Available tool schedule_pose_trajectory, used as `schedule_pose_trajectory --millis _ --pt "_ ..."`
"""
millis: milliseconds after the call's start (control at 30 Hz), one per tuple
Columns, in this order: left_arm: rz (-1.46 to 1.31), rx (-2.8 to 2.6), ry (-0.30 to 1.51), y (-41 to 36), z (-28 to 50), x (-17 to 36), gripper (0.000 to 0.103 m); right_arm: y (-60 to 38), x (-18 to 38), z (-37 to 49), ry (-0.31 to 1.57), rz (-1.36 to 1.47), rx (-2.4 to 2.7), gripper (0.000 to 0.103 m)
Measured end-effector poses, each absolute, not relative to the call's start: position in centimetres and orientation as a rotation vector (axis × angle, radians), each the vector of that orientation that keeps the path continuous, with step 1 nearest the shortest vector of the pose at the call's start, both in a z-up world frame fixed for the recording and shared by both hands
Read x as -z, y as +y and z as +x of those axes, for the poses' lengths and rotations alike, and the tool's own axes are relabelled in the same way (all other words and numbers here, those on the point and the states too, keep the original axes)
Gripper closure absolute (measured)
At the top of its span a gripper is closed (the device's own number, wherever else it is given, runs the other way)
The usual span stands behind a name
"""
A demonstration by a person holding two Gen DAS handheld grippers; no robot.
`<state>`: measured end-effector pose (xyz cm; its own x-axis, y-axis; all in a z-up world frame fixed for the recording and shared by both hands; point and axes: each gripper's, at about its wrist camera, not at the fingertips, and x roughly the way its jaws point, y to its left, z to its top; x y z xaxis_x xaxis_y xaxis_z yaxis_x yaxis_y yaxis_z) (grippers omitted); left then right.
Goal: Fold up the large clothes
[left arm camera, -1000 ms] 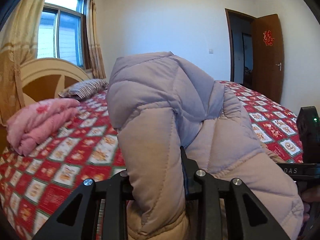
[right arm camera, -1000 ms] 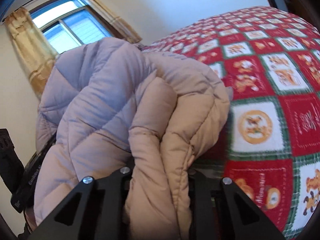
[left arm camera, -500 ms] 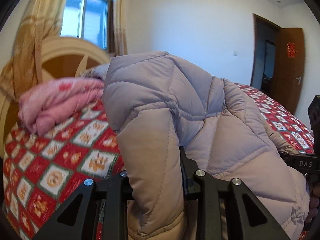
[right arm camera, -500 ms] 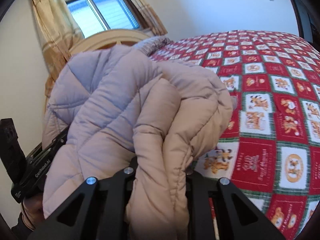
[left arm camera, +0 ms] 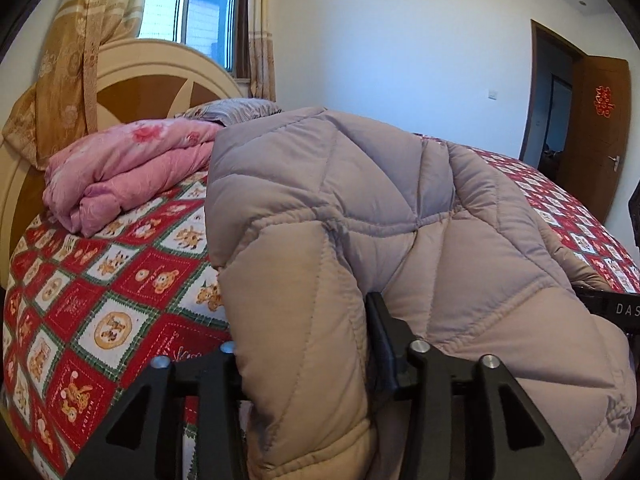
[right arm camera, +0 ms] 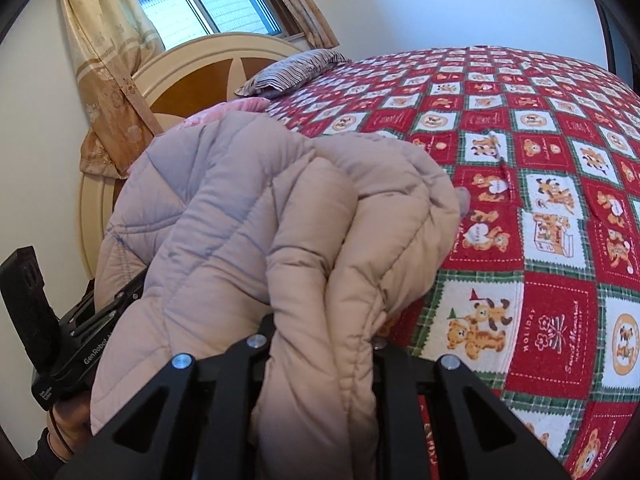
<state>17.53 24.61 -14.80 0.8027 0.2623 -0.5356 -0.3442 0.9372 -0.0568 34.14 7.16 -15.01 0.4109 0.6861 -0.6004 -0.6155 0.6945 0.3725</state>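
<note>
- The left gripper (left arm camera: 304,364) has its fingers closed on a thick roll of the puffer jacket (left arm camera: 360,216); padding bulges out above and below the pinch and hides the pads.
- The right gripper (right arm camera: 320,340) is likewise clamped on a bunched edge of the same jacket (right arm camera: 280,216), several quilted layers stacked between its fingers.
- The beige jacket hangs between the two grippers, lifted over the bed (right arm camera: 540,240) near the headboard end; whether its lower part touches the bedspread I cannot tell.
- Just beyond the jacket on the left lies a folded pink quilt (left arm camera: 128,172), with a striped pillow (right arm camera: 292,68) behind it against the wooden headboard (left arm camera: 132,80).
- The red bear-patterned bedspread (left arm camera: 100,300) spreads bare to the right of the jacket.
- Risk, as I judge it: the filling is slippery and springy, so a bulky bunch may creep out of either pinch if the jacket is swung or tugged apart.
- If one side slips, the stacked layers would likely fall open and spoil the fold.
- Setting it down too near the pink quilt could leave the jacket lying half on it and crooked.
- Since the fabric blocks much of both views, the hem is easy to misjudge on lowering.
</note>
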Motion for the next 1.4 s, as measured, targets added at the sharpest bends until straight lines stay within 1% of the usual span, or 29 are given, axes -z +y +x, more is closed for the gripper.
schedule_pose_trajectory --millis 33,167,200,400,467,567,733,1000,1267,1333,1400 --pt "-0.158 -0.33 0.554 24.8 17.6 15.0 0.052 7.3 15.1 34.1 0.803 0.093 -0.816 0.082" --pt "-0.174 -0.347 0.572 25.4 17.8 15.5 0.039 8.0 15.5 34.2 0.8 0.063 -0.78 0.077" --pt "-0.176 -0.353 0.574 25.5 17.8 15.6 0.038 8.1 15.7 34.3 0.803 0.057 -0.772 0.074" --pt "-0.188 -0.404 0.585 26.3 18.0 16.4 0.016 8.3 16.6 34.8 0.807 0.056 -0.71 0.056" --pt "-0.194 -0.419 0.588 26.4 18.0 16.6 0.011 8.3 16.8 34.9 0.804 0.059 -0.706 0.053" --pt "-0.211 -0.431 0.59 26.7 18.1 17.0 0.006 8.3 17.1 34.9 0.796 0.056 -0.678 0.047" --pt "-0.253 -0.429 0.589 27.4 18.2 17.8 0.001 7.9 17.7 35.3 0.793 0.067 -0.65 0.034" --pt "-0.274 -0.417 0.584 27.7 18.4 18.4 0.001 7.1 19.5 36.5 0.827 0.121 -0.618 0.017" --pt "-0.249 -0.439 0.58 27.3 18.5 18.3 0.001 7.0 20.1 37.1 0.869 0.141 -0.621 0.011" --pt "-0.224 -0.458 0.588 27.0 18.2 17.7 0.001 6.9 19.7 37.0 0.864 0.125 -0.616 0.011" --pt "-0.177 -0.504 0.6 26.2 17.3 15.9 0.001 6.7 18.7 36.4 0.844 0.088 -0.598 0.011"
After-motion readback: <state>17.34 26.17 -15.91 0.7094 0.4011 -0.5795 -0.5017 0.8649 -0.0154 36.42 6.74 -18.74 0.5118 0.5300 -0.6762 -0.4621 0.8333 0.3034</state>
